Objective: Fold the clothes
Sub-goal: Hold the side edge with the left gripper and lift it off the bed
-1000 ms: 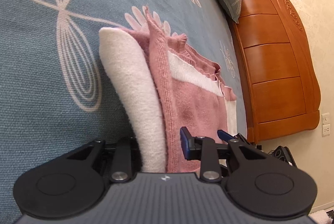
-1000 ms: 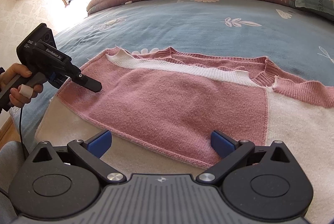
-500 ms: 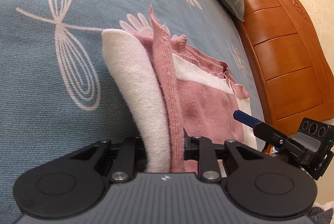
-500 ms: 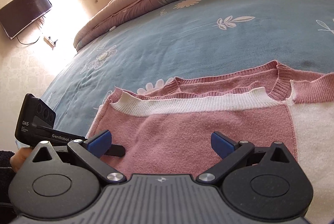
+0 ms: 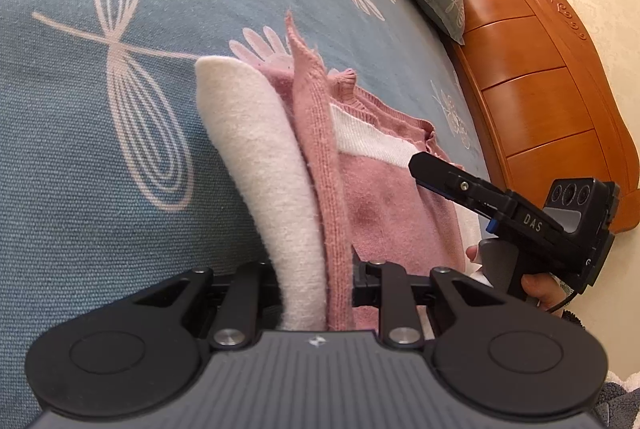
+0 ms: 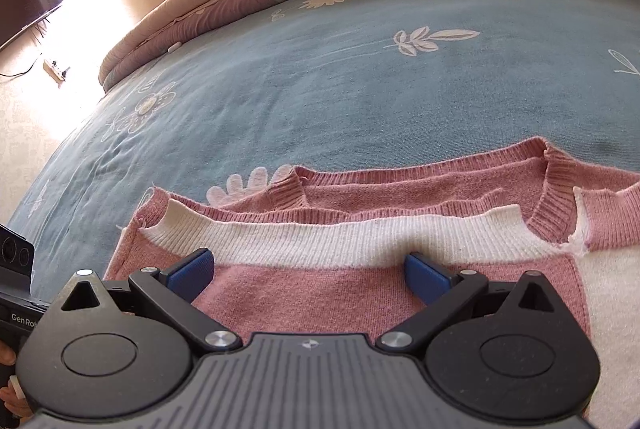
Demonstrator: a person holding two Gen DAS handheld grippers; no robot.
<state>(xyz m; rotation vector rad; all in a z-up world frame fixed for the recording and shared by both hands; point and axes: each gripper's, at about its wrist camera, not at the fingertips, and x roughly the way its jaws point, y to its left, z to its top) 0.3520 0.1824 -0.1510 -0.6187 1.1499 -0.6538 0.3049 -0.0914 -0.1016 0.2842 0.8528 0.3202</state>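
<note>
One pink-and-white sweater [image 6: 360, 293] is spread on the blue bedspread [image 6: 360, 77], and two grippers are seen. The sweater's doubled edge [image 5: 316, 229] is pinched between the closed fingers of the left gripper [image 5: 316, 285]. The right gripper [image 6: 308, 269] is held low over the sweater, fingers spread wide, the white band just ahead.

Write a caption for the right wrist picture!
Open right tool hovering over a pink-and-white sweater on a blue bed.
</note>
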